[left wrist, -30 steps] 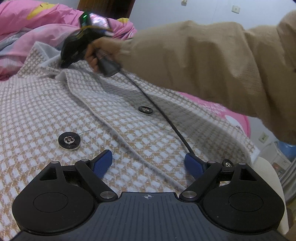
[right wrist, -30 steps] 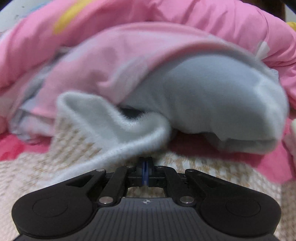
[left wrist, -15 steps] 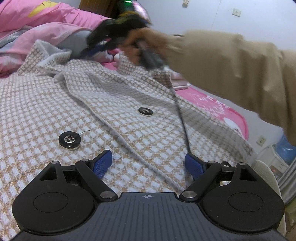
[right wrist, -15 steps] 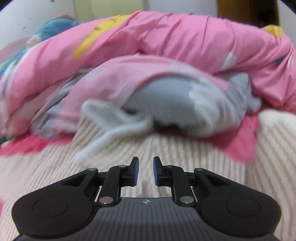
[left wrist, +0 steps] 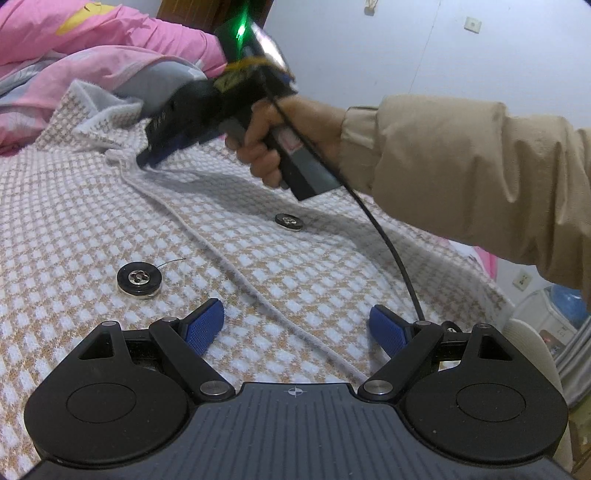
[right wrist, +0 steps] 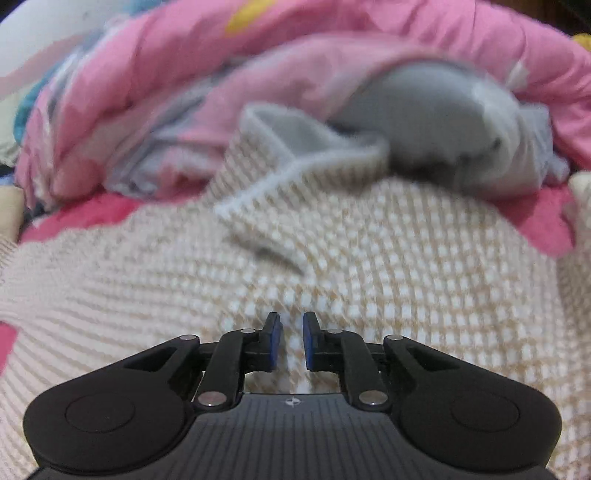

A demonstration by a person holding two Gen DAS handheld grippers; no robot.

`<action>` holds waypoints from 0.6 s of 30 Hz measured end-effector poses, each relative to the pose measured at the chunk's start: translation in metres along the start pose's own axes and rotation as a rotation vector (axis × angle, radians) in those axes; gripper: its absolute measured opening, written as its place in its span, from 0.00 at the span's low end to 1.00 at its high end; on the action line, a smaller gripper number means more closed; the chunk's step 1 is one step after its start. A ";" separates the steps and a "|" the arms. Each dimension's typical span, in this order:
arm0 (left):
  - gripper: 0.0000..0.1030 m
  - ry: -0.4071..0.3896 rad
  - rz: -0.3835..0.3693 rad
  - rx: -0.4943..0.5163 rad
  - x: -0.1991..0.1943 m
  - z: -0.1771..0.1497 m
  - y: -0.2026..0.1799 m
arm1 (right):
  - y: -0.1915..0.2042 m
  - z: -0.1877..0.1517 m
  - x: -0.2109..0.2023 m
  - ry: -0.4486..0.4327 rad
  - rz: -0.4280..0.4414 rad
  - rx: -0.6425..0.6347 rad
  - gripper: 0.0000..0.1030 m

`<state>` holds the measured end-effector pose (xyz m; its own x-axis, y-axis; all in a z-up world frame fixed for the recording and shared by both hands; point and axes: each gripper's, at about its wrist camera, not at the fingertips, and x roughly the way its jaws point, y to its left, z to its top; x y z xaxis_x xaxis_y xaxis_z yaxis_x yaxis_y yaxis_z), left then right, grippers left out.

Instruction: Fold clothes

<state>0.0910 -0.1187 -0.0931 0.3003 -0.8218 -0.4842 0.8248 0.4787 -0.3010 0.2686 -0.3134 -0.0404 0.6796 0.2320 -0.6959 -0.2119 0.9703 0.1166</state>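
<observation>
1. We see a tan-and-white checked woollen coat (left wrist: pixel 110 221) spread flat over a bed, its pale grey-edged front seam running diagonally across the cloth.
2. Two round black-and-silver buttons sit on it: a large one (left wrist: pixel 138 279) near our left gripper (left wrist: pixel 295 325), a smaller one (left wrist: pixel 289 220) farther up.
3. Our left gripper hovers just above the coat, blue pads spread wide with nothing between them.
4. Our right gripper (right wrist: pixel 292 341), held by a hand (left wrist: pixel 291 140) in a beige jacket sleeve (left wrist: pixel 461 173), points down at the coat below the upturned grey-lined collar (right wrist: pixel 295 147); its jaws are closing, a narrow gap left and no cloth caught between.
5. A black cable (left wrist: pixel 388 243) trails from that tool's handle towards us.
6. Beyond the collar lies a crumpled pink quilt (left wrist: pixel 110 33) with grey and yellow patches; a pink sheet (right wrist: pixel 92 218) shows at the coat's edges.
7. Behind stands a pale blue-white wall (left wrist: pixel 406 48) with small wall fittings, and a dark wooden door or frame (left wrist: pixel 188 11).
</observation>
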 end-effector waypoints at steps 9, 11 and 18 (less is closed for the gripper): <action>0.84 -0.005 -0.007 -0.014 -0.001 0.001 0.001 | 0.014 0.004 0.037 0.011 -0.031 -0.043 0.11; 0.84 -0.006 -0.009 -0.018 -0.002 0.001 0.001 | 0.015 0.007 0.032 0.019 -0.044 -0.055 0.11; 0.84 -0.008 -0.013 -0.025 -0.003 -0.001 0.000 | 0.014 0.007 -0.028 -0.061 -0.069 -0.012 0.12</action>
<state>0.0902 -0.1160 -0.0923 0.2933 -0.8302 -0.4740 0.8165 0.4755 -0.3276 0.2515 -0.3055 -0.0142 0.7344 0.1686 -0.6575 -0.1711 0.9834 0.0611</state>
